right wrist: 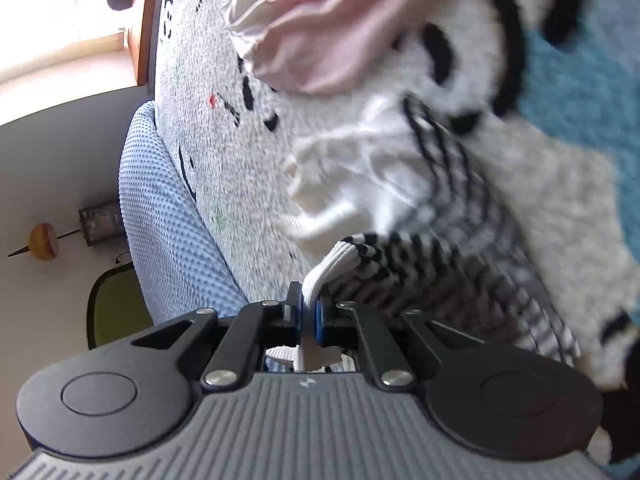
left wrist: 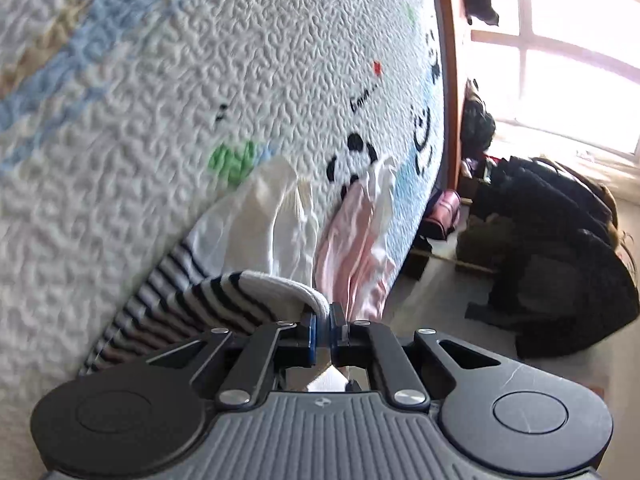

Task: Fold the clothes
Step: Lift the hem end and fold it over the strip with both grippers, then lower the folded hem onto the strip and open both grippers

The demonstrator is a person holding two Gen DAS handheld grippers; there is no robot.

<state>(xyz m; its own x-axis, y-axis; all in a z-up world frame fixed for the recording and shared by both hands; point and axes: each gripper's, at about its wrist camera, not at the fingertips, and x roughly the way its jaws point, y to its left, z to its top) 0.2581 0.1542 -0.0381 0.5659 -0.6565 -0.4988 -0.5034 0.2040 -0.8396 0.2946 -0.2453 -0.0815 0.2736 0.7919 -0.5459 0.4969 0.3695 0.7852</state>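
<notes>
Striped garment (left wrist: 224, 300) trails ahead of each tool (left wrist: 323, 322) (right wrist: 308, 312), white edge pinched between both.

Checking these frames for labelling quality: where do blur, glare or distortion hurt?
Left wrist view: window blown out, bedspread slightly smeared, bed edge bowed by fisheye. Right wrist view: heavy motion blur on the striped top and pink garment; gripper sharp.
</notes>
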